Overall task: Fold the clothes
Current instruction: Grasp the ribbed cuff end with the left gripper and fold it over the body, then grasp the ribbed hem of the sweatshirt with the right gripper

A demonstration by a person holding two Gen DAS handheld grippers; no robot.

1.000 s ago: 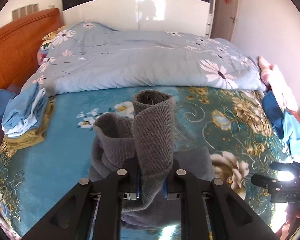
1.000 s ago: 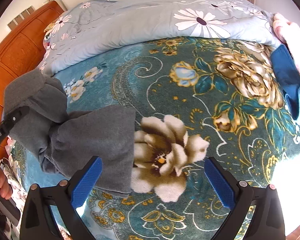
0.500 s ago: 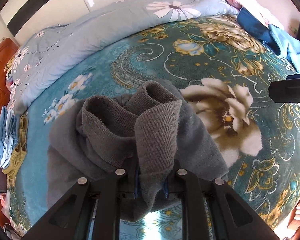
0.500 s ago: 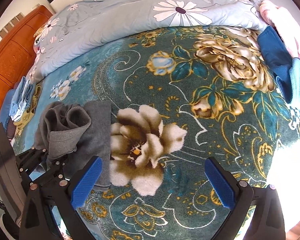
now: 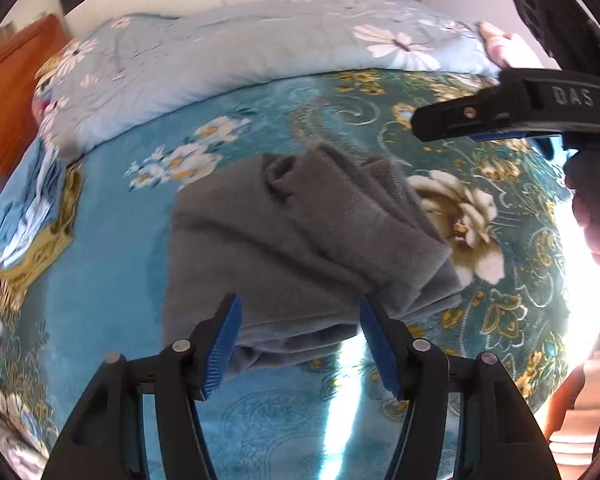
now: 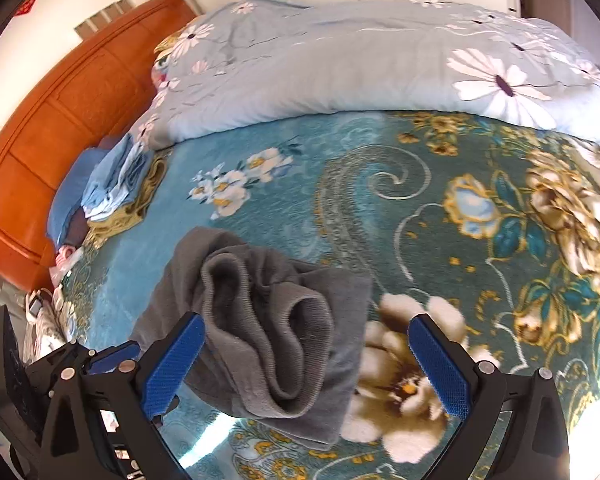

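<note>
Grey knit garment [image 5: 300, 236] lies bunched on the teal floral blanket [image 5: 112, 240], roughly mid-bed, ribbed cuffs/openings [image 6: 268, 312] rumpled on top; lower part looks folded flat.

Left gripper [image 5: 300, 344]: jaws opening, blue pads apart w/ the near edge of the garment showing between them, pads not pressing on it. Nothing held.

Right gripper [image 6: 306, 364]: fingers wide, blue pads well apart, hovering over the garment's ribbed end and a cream flower in the blanket print; no contact that I can tell. In the left wrist view its black body [image 5: 500, 108] reaches in from the right, w/ the person's hand [image 5: 596, 224] on the handle.

Beyond: pale blue daisy-print duvet [image 6: 360, 72] heaped across the far side of the bed. Orange wooden headboard [image 6: 60, 128] at left. Stack of folded clothes [image 6: 116, 188], light blue over mustard, near the headboard, well apart from the grey garment.
</note>
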